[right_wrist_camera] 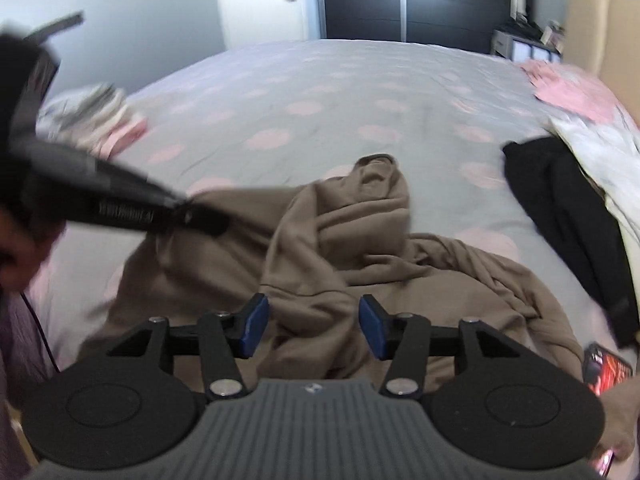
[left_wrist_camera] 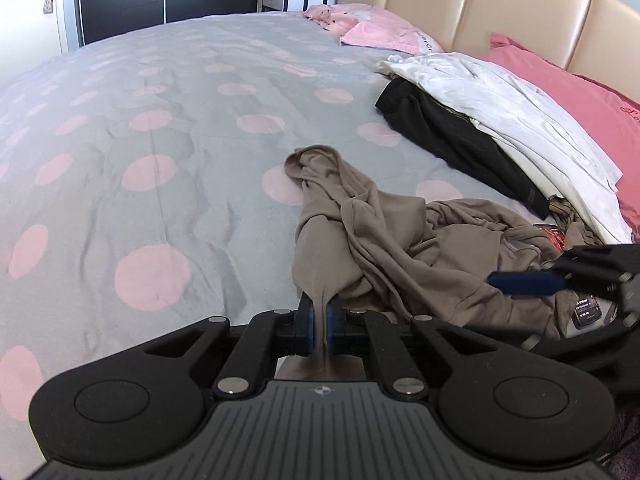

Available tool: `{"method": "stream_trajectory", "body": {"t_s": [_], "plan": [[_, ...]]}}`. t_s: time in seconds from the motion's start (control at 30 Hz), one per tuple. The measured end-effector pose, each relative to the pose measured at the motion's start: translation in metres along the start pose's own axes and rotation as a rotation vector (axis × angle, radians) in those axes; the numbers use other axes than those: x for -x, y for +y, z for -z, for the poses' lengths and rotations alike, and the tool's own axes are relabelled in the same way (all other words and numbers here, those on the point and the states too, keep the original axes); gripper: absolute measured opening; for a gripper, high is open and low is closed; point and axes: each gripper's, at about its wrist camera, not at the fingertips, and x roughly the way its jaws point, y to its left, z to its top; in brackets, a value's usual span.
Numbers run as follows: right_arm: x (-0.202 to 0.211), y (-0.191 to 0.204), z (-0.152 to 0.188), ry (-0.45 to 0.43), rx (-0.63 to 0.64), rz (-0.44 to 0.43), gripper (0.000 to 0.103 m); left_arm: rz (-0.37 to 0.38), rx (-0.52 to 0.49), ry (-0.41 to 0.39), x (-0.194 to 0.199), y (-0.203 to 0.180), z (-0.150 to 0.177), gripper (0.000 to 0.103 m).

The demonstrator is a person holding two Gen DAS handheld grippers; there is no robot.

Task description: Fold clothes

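A crumpled tan hoodie [left_wrist_camera: 384, 224] lies on the grey bedspread with pink dots [left_wrist_camera: 160, 128]. My left gripper [left_wrist_camera: 319, 320] is shut on a pinched fold of the tan hoodie at its near edge. In the right wrist view the left gripper [right_wrist_camera: 208, 224] shows as a dark blurred shape gripping the hoodie [right_wrist_camera: 360, 240] at its left edge. My right gripper [right_wrist_camera: 312, 328] is open, its blue pads apart just above the hoodie's near middle, holding nothing. It also shows at the right of the left wrist view [left_wrist_camera: 520, 282].
A pile of black [left_wrist_camera: 452, 140] and white [left_wrist_camera: 500, 92] clothes lies by the pink pillow [left_wrist_camera: 580, 96] and beige headboard [left_wrist_camera: 480, 8]. Folded clothes [right_wrist_camera: 92, 120] lie at the bed's left. A phone [left_wrist_camera: 586, 308] and a red packet [right_wrist_camera: 608, 368] lie near the hoodie. A dark wardrobe [right_wrist_camera: 412, 0] stands beyond.
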Motion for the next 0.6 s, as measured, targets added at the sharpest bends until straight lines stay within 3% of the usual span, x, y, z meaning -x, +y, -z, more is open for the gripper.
{"method": "stream_trajectory", "body": {"t_s": [0.03,0.07,0.1,0.37,0.6], "plan": [[-0.002,0.001,0.0,-0.001,0.015,0.012,0.042,-0.003,0.0,-0.001,0.002,0.0,0.001,0.004],[-0.003,0.0,0.0,0.0,0.017,0.015,0.016,-0.007,0.001,-0.003,0.004,0.0,0.001,0.004],[-0.002,-0.003,-0.001,0.001,0.006,0.01,0.005,-0.01,0.003,-0.004,0.005,0.001,0.002,0.004],[0.038,-0.04,-0.017,-0.081,-0.089,0.092,0.004,-0.046,0.001,-0.04,0.039,0.012,-0.001,0.003],[0.069,-0.074,-0.038,-0.082,-0.201,0.132,0.004,-0.102,0.026,-0.078,0.091,0.045,-0.01,0.003]]}}
